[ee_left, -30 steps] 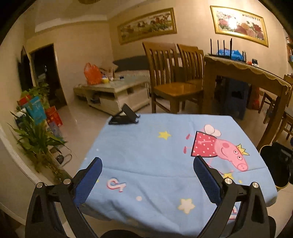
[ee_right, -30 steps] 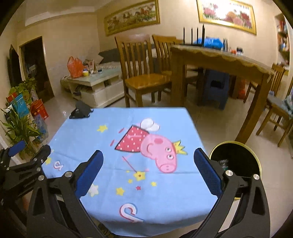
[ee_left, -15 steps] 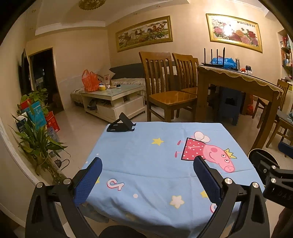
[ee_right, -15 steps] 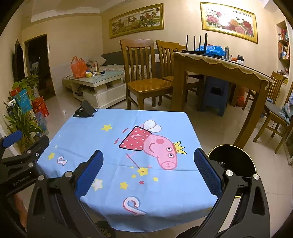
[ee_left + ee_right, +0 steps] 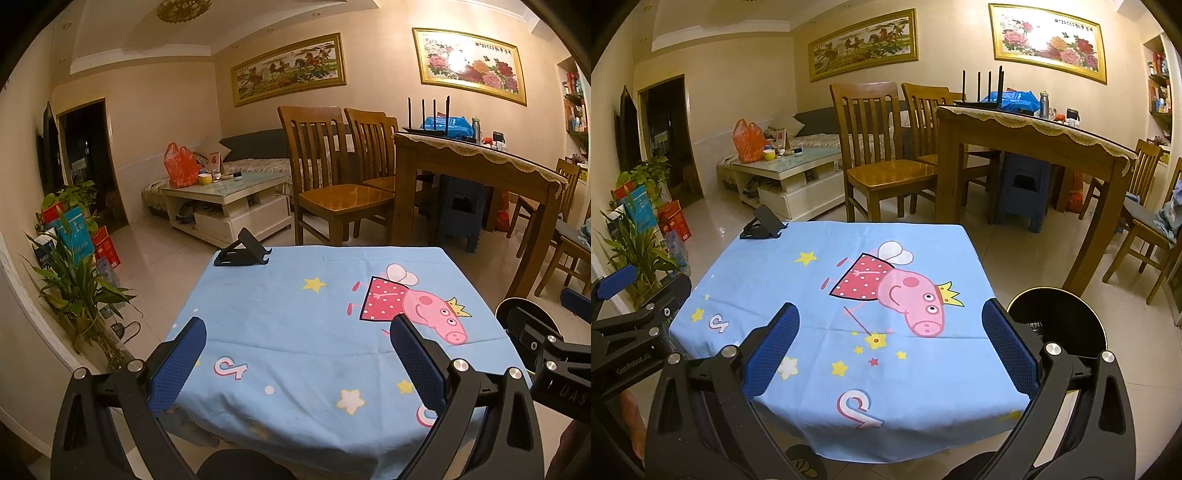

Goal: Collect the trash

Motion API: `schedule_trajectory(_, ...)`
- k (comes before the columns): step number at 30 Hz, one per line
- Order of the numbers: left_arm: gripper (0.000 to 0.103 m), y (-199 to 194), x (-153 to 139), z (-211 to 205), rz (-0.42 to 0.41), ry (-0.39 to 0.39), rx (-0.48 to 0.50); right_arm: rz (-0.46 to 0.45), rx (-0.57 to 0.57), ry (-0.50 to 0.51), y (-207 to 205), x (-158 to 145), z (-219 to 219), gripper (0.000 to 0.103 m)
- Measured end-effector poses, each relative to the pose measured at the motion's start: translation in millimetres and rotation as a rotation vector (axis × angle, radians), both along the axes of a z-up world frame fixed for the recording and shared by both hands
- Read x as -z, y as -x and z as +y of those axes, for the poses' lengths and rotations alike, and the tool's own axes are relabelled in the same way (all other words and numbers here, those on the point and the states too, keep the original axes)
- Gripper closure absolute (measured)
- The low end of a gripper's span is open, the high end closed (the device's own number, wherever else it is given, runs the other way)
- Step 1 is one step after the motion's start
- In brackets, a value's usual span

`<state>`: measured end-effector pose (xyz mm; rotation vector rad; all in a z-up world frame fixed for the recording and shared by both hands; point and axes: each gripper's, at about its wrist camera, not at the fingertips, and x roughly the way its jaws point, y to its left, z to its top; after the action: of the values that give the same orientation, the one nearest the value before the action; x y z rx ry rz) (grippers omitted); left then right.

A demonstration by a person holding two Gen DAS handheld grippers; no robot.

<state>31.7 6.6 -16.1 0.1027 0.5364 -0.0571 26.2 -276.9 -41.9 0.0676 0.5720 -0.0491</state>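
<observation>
**Both claws wide, no trash on the cloth**

Left wrist view: the left claw (image 5: 297,354) hangs spread and empty over the near edge of the blue cartoon-print cloth-covered desk (image 5: 317,317). A black folding phone stand (image 5: 242,253) sits at its far left corner.

Right wrist view: the right claw (image 5: 889,341) is equally spread, empty. The round black gold-rimmed bin (image 5: 1058,319) stands on the floor by the desk's right edge. No trash shows; better to scan around before committing.

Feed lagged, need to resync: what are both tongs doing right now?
Left tongs: open, holding nothing, above the blue cartoon-pig tablecloth.
Right tongs: open, holding nothing, above the same cloth.
</observation>
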Motion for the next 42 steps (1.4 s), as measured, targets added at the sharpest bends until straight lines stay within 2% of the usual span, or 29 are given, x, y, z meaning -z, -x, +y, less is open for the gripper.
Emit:
schedule_trajectory(19,0.007,5.4,1.5,-0.1,-0.010,-0.002,-0.002,-0.003,0.004,-0.006,3.4,0.5,-1.0,0.005)
schedule_trajectory(23,0.007,8.1,0.8,2.0,-0.027,-0.034,-0.049,-0.003,0.003,-0.006,3.7,0.5,-0.8,0.005)
schedule_trajectory(26,0.007,8.3,-0.2,3.5,-0.019,-0.012,-0.009,-0.003,0.002,-0.007,2.2,-0.2,0.2,0.006)
schedule_trajectory(30,0.007,7.4,0.4,4.0,-0.022,-0.019,-0.017,-0.001,0.001,-0.003,1.1,-1.0,2.8,0.006)
schedule_trajectory(33,0.007,4.9,0.9,7.7,-0.003,0.018,0.001,-0.001,0.002,-0.004,1.1,-0.9,2.9,0.005)
schedule_trajectory(38,0.007,3.8,-1.4,19.4,-0.028,0.037,-0.064,0.004,0.001,-0.005,0.4,-0.2,4.6,0.005)
schedule_trajectory(42,0.007,3.3,-3.0,22.6,-0.029,0.062,-0.039,0.013,-0.003,-0.012,-1.3,1.1,7.2,0.005)
